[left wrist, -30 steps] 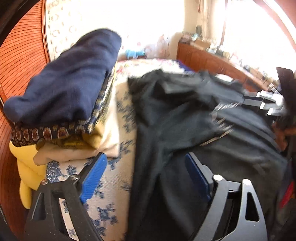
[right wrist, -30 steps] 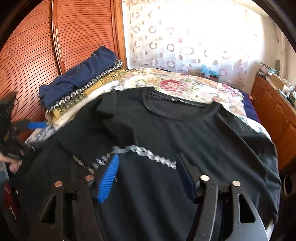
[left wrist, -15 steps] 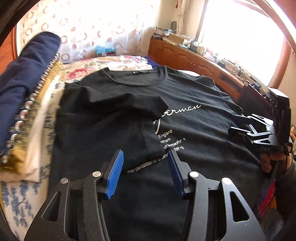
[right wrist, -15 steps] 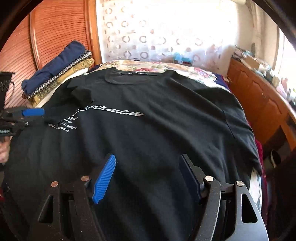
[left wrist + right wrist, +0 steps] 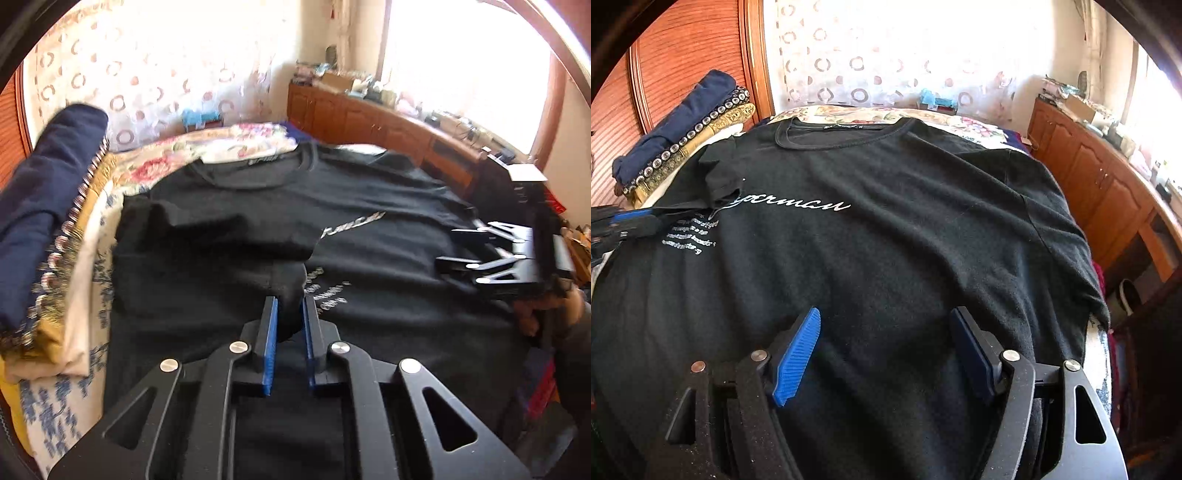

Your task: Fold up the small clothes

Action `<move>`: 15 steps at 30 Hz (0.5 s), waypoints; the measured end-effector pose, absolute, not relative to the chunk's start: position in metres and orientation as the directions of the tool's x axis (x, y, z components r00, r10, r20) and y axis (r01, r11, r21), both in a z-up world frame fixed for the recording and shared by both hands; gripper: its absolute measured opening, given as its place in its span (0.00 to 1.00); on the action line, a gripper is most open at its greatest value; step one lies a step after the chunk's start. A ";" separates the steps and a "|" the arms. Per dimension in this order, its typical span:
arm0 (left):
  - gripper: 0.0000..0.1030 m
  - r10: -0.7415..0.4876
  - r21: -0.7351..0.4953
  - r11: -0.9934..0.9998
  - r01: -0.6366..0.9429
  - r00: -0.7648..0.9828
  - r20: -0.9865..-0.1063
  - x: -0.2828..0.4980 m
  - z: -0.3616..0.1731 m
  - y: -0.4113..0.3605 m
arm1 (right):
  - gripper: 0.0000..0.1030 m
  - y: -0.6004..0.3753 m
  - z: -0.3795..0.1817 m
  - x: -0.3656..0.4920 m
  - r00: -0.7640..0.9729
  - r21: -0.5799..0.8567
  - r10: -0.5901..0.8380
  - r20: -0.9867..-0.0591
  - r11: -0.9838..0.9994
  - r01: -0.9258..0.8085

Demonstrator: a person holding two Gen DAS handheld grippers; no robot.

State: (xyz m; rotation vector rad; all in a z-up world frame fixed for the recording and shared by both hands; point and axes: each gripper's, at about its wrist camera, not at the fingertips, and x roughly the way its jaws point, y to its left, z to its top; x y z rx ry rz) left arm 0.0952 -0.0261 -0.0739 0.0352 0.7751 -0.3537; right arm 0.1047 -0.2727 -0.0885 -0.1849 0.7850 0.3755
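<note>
From the left wrist, the left gripper (image 5: pixel 289 314) is clenched on a bunched fold of the black T-shirt (image 5: pixel 388 221) spread over the bed (image 5: pixel 236 144). From the right wrist, the right gripper (image 5: pixel 886 343) hangs released above the shirt's lower front, beside folded clothes (image 5: pixel 679 125)

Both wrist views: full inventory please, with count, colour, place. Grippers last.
T-shirt: 1, black with white lettering, spread flat on the bed, one sleeve folded in over the chest.
Folded clothes: 1 stack, navy on top, then a patterned band, gold and cream layers, beside the shirt by the wooden headboard.
Bedspread: 1, floral cream and pink, under the shirt.
Curtain: 1, white lace with rings, behind the bed.
Cabinet: 1 run, brown wood, cluttered top, along the window side.
Left gripper: black, blue pads, closed on a pinch of T-shirt fabric.
Right gripper: black, blue pads, open, above the shirt's lower part.
</note>
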 end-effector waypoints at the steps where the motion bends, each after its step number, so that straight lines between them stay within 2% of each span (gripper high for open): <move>1: 0.14 -0.302 -0.099 0.940 0.327 0.660 -0.688 0.090 -0.071 -0.025 | 0.75 -0.273 -0.088 0.106 0.644 -0.024 0.261 -0.719 0.917 -0.398; 4: 0.14 -0.292 -0.092 0.941 0.324 0.651 -0.700 0.082 -0.071 -0.026 | 0.76 -0.269 -0.088 0.110 0.645 -0.034 0.255 -0.721 0.916 -0.399; 7: 0.22 -0.286 -0.087 0.944 0.318 0.658 -0.697 0.080 -0.070 -0.026 | 0.76 -0.271 -0.089 0.114 0.642 -0.027 0.260 -0.721 0.915 -0.402; 9: 0.35 -0.302 -0.104 0.941 0.321 0.663 -0.685 0.081 -0.068 -0.026 | 0.77 -0.272 -0.090 0.118 0.642 -0.029 0.259 -0.722 0.915 -0.401; 10: 0.46 -0.303 -0.104 0.942 0.319 0.674 -0.674 0.081 -0.065 -0.026 | 0.77 -0.273 -0.090 0.119 0.641 -0.027 0.260 -0.722 0.915 -0.402; 12: 0.49 -0.309 -0.103 0.940 0.325 0.685 -0.659 0.082 -0.061 -0.029 | 0.77 -0.272 -0.090 0.118 0.641 -0.028 0.260 -0.722 0.915 -0.402; 13: 0.58 -0.309 -0.103 0.940 0.324 0.687 -0.658 0.083 -0.060 -0.029 | 0.77 -0.272 -0.090 0.119 0.642 -0.028 0.259 -0.722 0.915 -0.402; 14: 0.71 -0.306 -0.104 0.942 0.319 0.693 -0.653 0.083 -0.058 -0.030 | 0.77 -0.272 -0.090 0.119 0.642 -0.028 0.260 -0.722 0.915 -0.402; 15: 0.76 -0.308 -0.104 0.942 0.318 0.700 -0.644 0.083 -0.057 -0.030 | 0.78 -0.272 -0.090 0.118 0.639 -0.028 0.262 -0.723 0.913 -0.406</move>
